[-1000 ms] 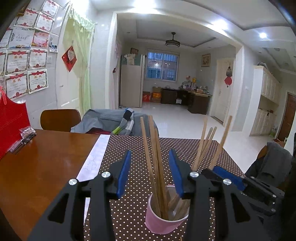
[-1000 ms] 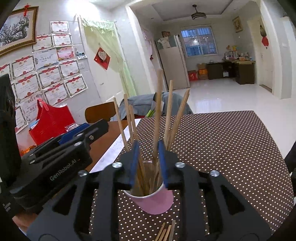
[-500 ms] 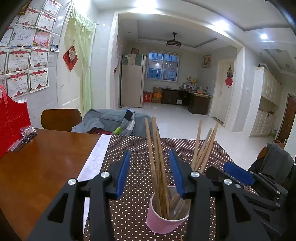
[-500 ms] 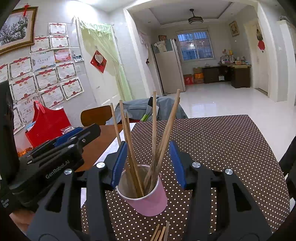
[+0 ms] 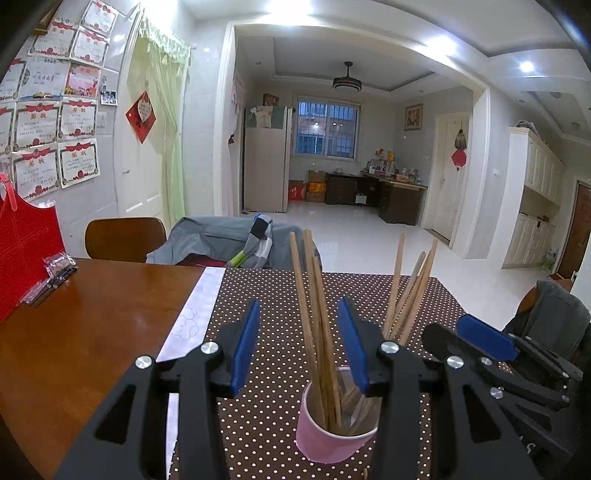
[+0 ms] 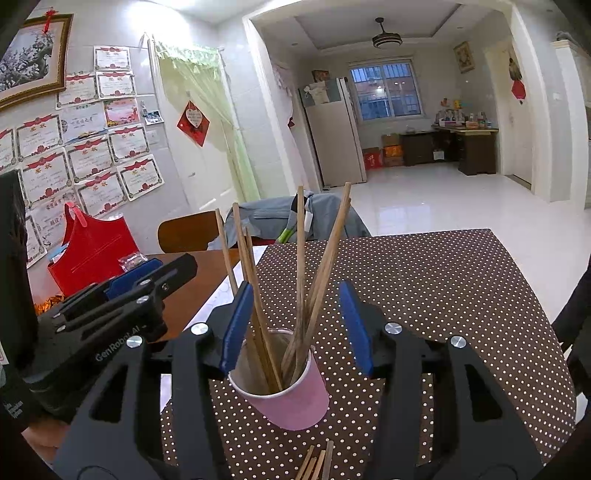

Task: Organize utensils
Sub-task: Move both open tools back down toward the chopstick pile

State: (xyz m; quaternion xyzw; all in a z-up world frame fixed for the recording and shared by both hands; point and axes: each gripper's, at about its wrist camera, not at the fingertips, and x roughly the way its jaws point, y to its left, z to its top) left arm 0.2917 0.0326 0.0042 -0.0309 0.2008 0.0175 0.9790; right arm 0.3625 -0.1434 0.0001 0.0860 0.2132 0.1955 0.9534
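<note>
Both grippers, left [image 5: 299,341] and right [image 6: 295,326], stood released beside the cup [image 6: 295,400]; loose chopsticks [image 6: 316,463] were best pinched mid-shaft.

pink cup [image 6: 295,404], tan chopsticks [image 6: 301,266], brown white-dotted tablecloth [image 6: 443,280], red bag [image 6: 92,251].

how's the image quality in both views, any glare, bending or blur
Left wrist view: ceiling lights blow out white, doorway edges bow from fisheye, pink cup sharp. Right wrist view: evenly lit, floor glare, dark corners, chopsticks crisp.
</note>
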